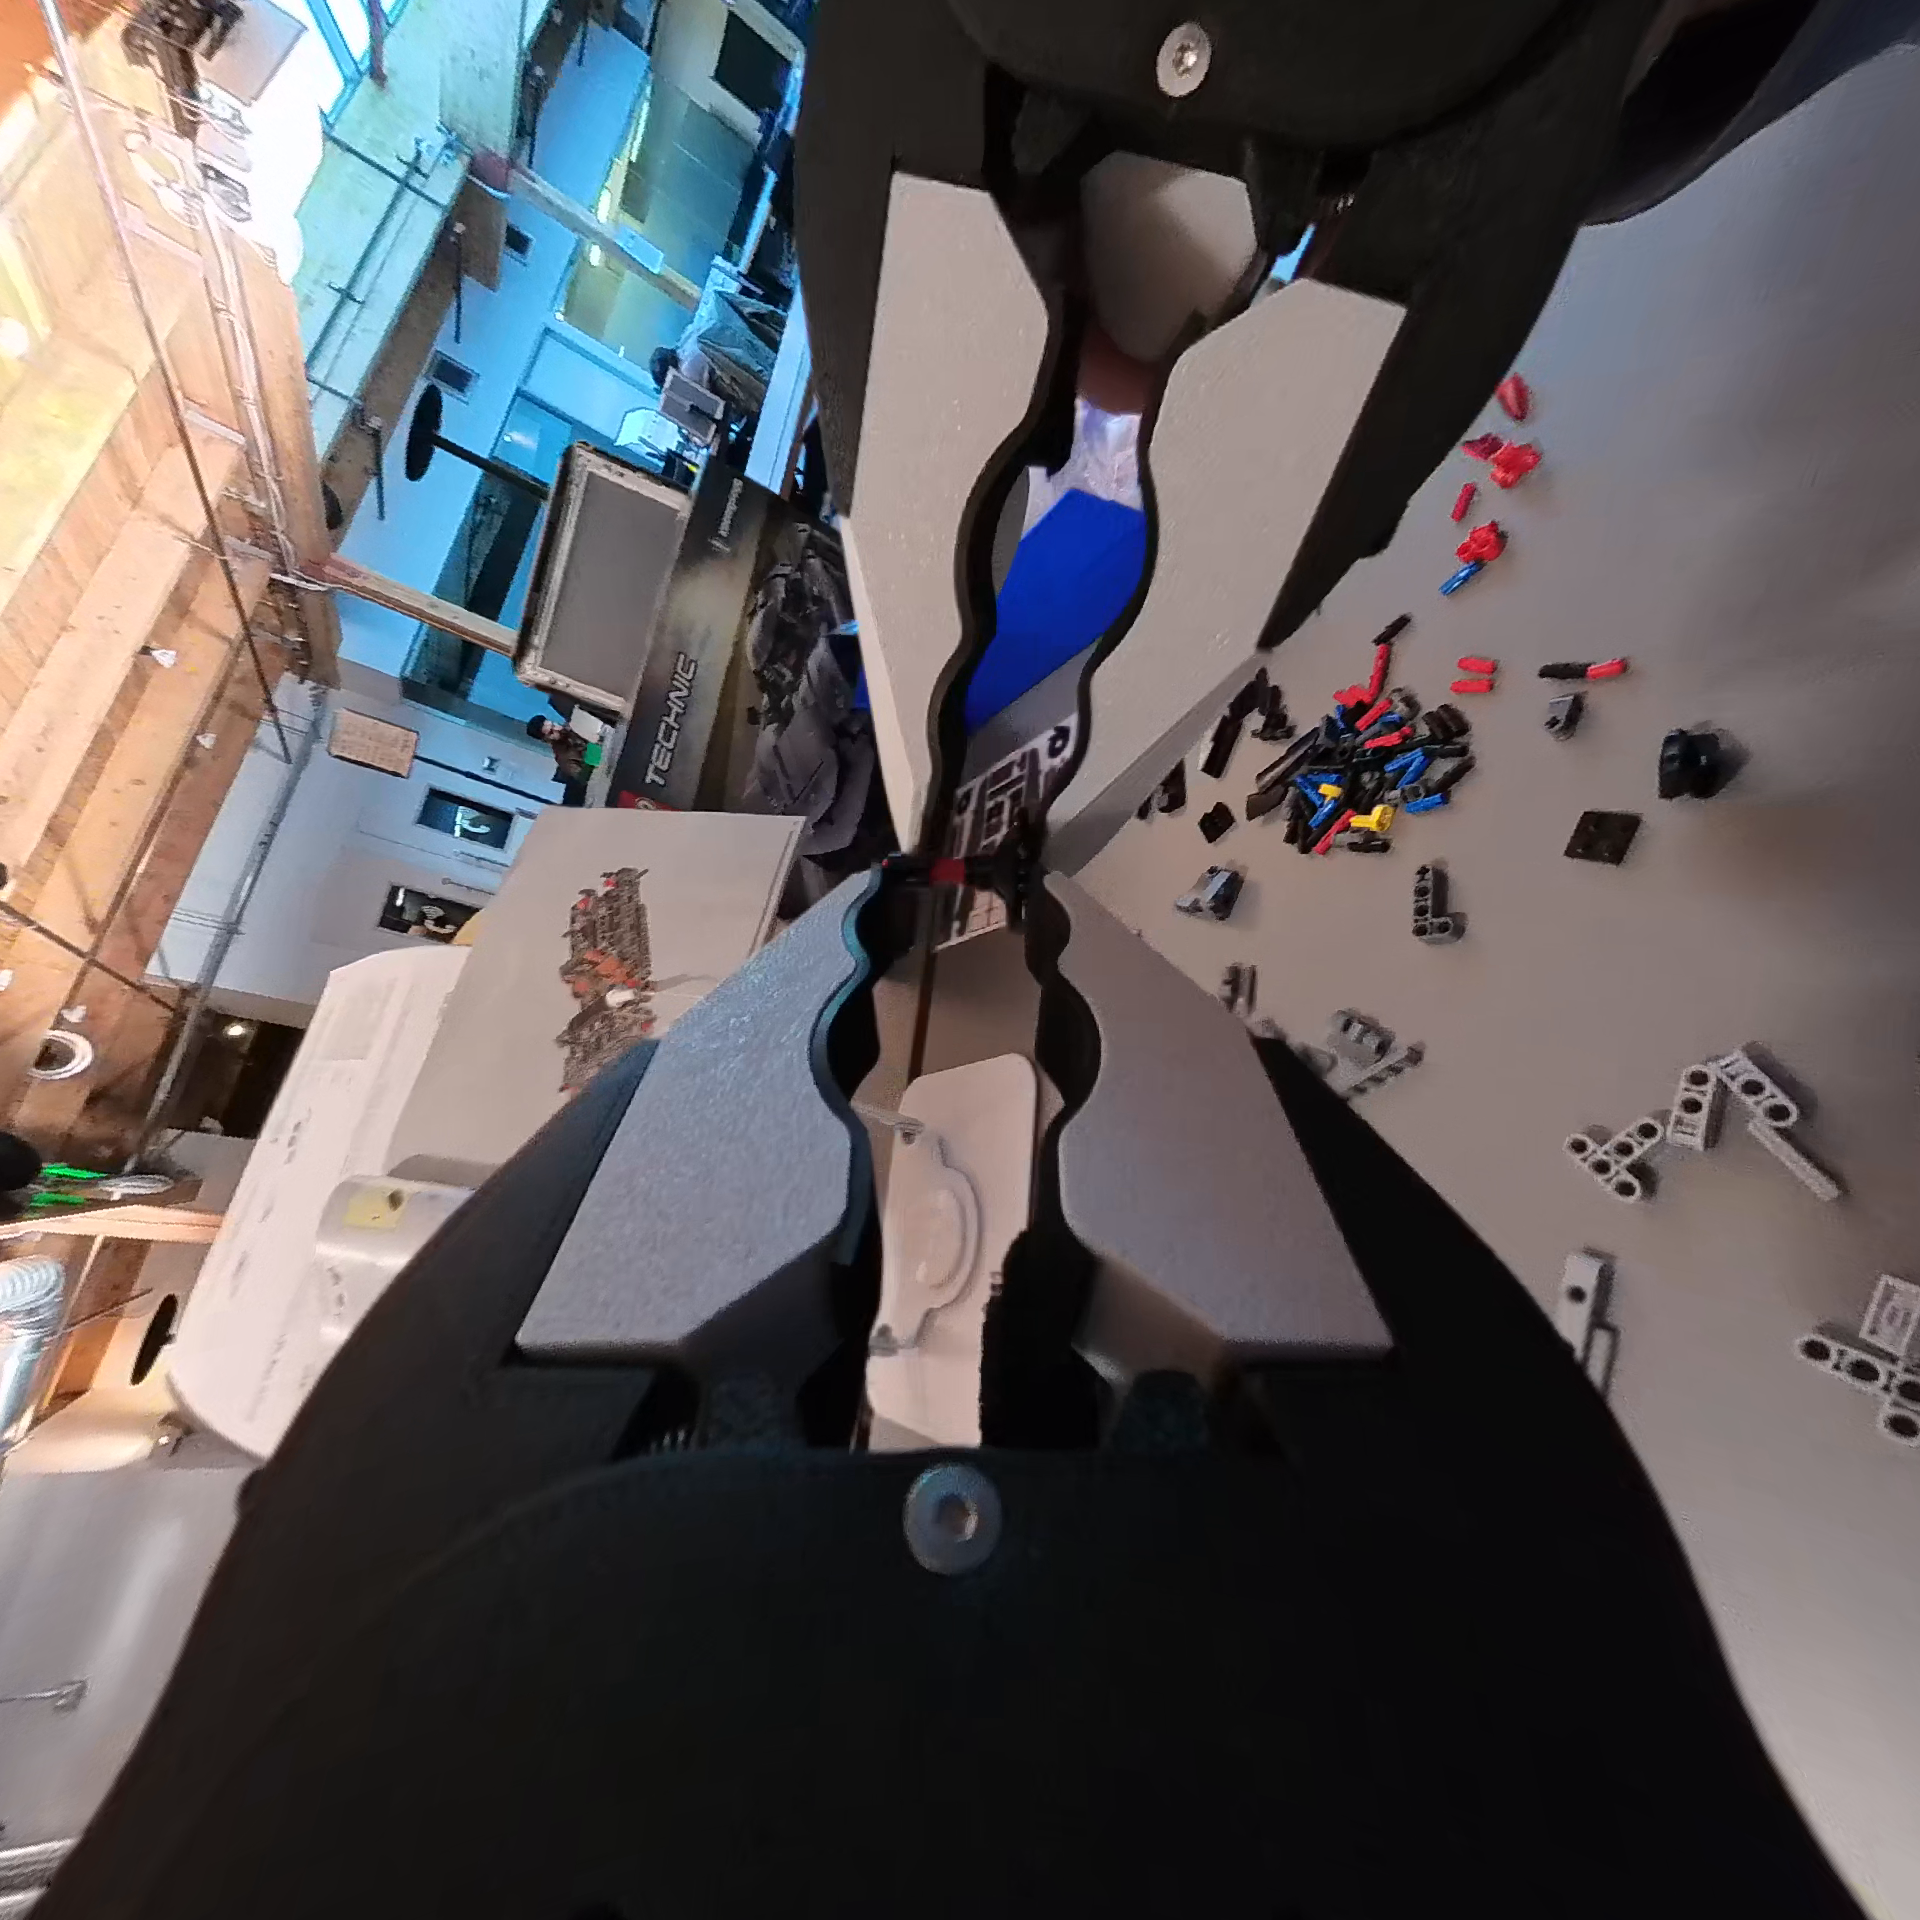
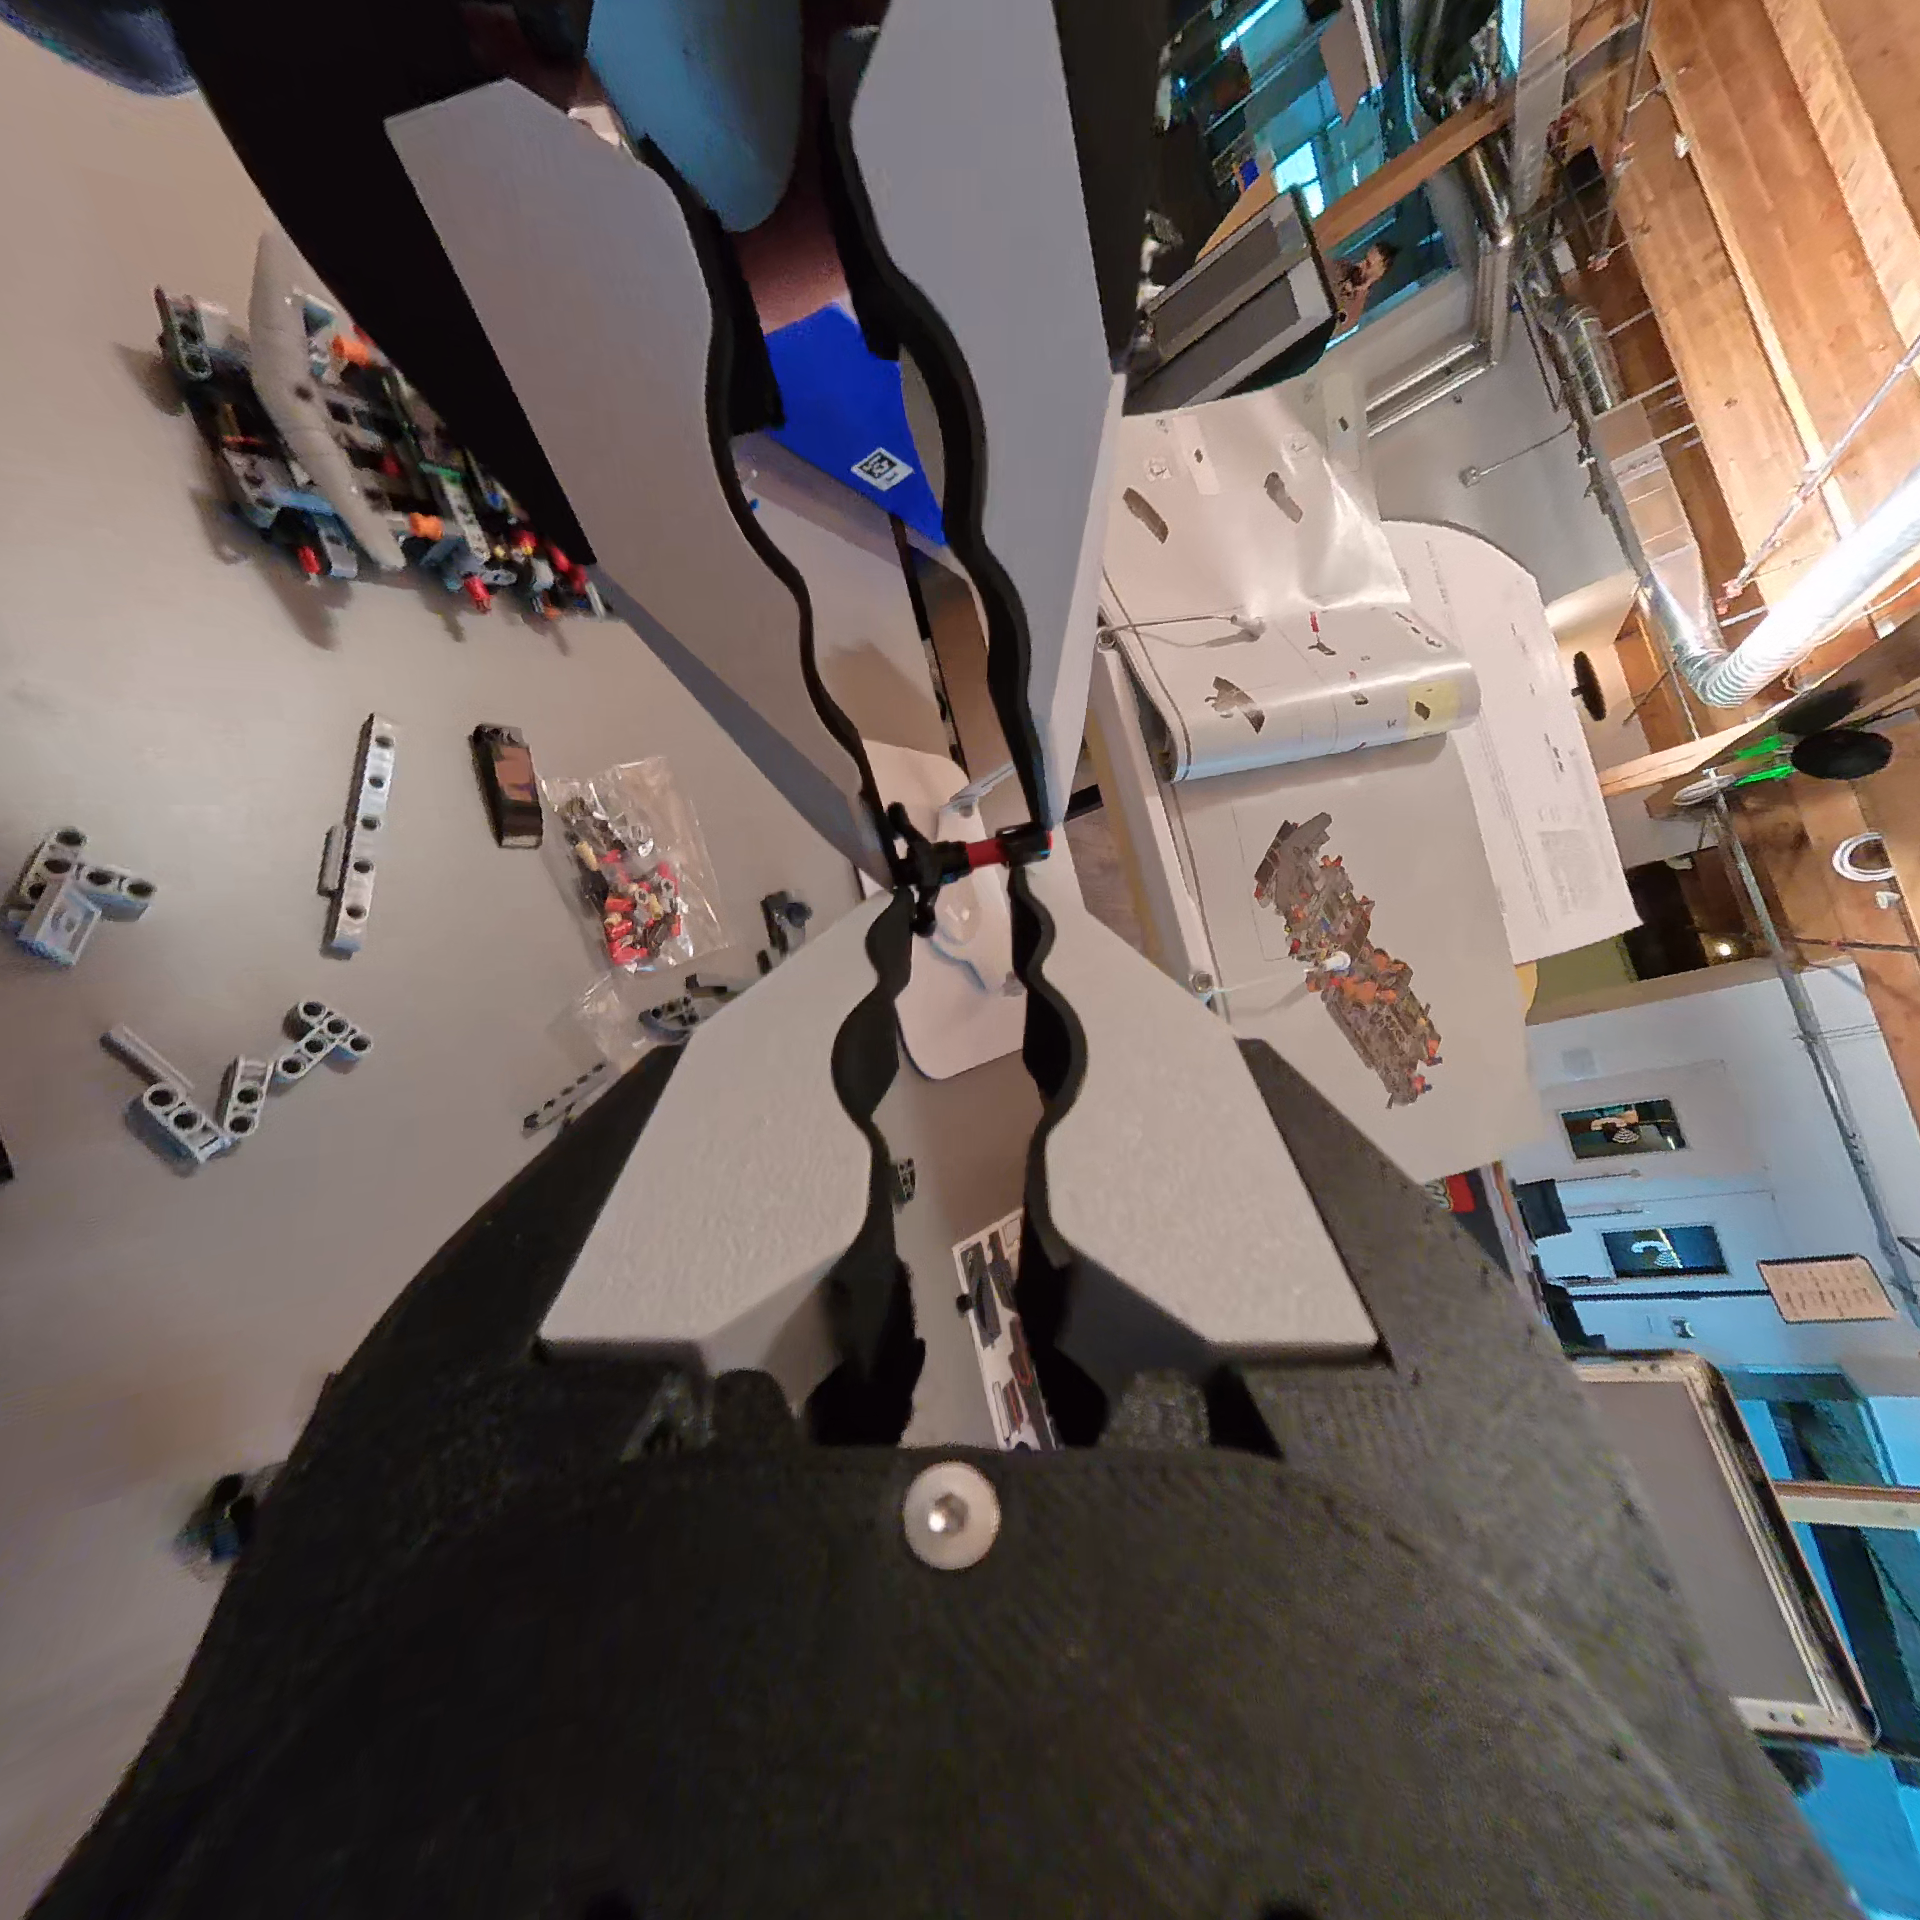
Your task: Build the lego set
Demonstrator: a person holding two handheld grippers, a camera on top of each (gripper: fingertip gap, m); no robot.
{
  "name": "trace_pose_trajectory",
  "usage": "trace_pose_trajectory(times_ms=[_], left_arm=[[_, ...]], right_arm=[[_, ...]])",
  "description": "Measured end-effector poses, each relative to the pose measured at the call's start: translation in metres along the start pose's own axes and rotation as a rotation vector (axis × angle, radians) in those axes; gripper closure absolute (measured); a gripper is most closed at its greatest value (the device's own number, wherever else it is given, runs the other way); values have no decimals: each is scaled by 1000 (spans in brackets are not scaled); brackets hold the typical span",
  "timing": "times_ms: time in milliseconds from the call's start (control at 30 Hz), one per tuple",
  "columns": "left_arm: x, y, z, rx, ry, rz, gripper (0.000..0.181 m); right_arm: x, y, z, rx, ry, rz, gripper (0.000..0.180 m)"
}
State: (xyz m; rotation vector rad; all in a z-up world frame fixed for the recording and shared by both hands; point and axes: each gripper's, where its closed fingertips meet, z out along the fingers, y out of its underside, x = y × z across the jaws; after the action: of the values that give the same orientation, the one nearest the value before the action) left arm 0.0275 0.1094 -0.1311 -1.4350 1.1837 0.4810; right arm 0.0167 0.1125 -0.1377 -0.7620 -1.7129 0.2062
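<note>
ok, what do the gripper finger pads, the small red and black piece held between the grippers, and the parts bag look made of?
Finger pads: black, matte, wavy-edged, probably rubber or foam; backing plates look like grey textured printed plastic.
Red and black piece: hard moulded plastic, slightly glossy; too small to say more.
Parts bag: thin clear plastic film, judging by the wrinkles, glare and pieces visible inside.

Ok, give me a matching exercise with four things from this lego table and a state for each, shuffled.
1 booklet
2 plastic bag
3 red and black pin
4 heap of pieces

A held up off the table
B full of small parts
C lying open
D loose on the table

Pairs: 1-C, 2-B, 3-A, 4-D
</note>
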Motion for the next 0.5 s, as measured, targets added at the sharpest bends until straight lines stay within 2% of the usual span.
trace_pose_trajectory(times_ms=[33,200,500], left_arm=[[-3,1,-3,1,-9,2,157],[-15,7,-18,19,-24,-45,157],[-23,27,-37,19,-63,-70,157]], right_arm=[[2,-3,2,6,3,0,163],[2,-20,9,42,-28,-11,177],[-2,-39,30,60,-56,-39,180]])
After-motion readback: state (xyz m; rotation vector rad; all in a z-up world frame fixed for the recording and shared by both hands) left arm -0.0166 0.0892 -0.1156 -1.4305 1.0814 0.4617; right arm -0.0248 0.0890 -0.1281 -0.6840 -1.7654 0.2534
